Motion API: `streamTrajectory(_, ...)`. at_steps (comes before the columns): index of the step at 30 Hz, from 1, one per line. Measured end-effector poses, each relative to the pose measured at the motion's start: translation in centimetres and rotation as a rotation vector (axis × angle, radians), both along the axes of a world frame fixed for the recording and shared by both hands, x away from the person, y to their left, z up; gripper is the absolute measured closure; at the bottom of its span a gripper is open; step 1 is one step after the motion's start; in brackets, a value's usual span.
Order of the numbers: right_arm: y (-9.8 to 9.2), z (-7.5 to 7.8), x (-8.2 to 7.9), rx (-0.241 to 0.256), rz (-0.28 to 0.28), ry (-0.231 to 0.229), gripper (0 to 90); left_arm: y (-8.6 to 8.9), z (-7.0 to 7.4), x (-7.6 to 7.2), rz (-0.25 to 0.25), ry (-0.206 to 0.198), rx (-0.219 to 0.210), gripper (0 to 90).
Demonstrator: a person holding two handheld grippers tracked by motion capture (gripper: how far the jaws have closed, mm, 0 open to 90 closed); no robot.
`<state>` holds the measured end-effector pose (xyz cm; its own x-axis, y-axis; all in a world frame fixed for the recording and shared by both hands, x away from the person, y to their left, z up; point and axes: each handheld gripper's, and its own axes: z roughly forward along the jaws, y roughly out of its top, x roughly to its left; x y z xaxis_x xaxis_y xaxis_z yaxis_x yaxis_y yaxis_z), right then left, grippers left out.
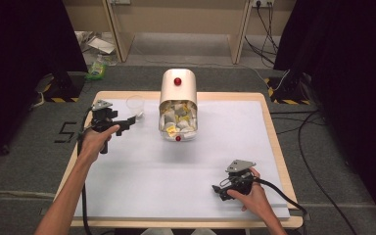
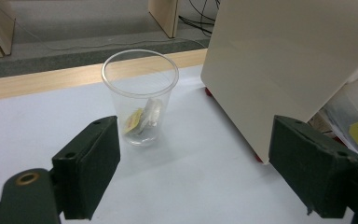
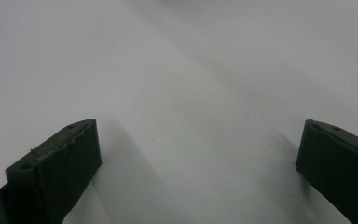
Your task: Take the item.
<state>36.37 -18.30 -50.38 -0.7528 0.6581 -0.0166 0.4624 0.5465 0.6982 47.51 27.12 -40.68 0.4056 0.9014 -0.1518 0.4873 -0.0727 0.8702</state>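
Observation:
A cream dispenser box [image 1: 178, 104] with a clear front full of sachets stands at the back middle of the white mat; its cream side [image 2: 279, 65] rises at the right of the left gripper view. A clear plastic cup [image 1: 135, 106] stands upright to its left, and the cup [image 2: 141, 95] holds a sachet [image 2: 144, 119] at its bottom. My left gripper [image 1: 129, 123] is open just short of the cup, and between its jaws the left gripper [image 2: 196, 163] holds nothing. My right gripper [image 1: 217, 190] rests open low over the mat at the front right; the right gripper [image 3: 198, 154] is empty.
The white mat [image 1: 186, 166] covers a wooden table [image 1: 273, 132]. Cables [image 1: 303, 147] trail over the grey floor at the right. Wooden furniture legs [image 1: 120, 34] stand behind the table, with some litter [image 1: 98, 66] on the floor at the back left.

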Motion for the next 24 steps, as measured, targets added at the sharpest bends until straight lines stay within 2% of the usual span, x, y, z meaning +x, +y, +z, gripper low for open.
streamTrajectory(5,0.0,0.0,0.0,0.000,-0.001,0.001,0.4,0.1,-0.1,-0.9,-0.014,-0.011,0.009,15.8)
streamTrajectory(12,0.0,0.0,0.0,-0.001,0.000,0.002,0.4,0.4,-1.0,-2.8,-0.031,-0.016,0.020,15.5)
streamTrajectory(24,0.0,0.0,0.0,-0.002,0.000,0.002,0.4,-0.3,-3.8,-6.3,-0.073,-0.013,0.046,14.9)
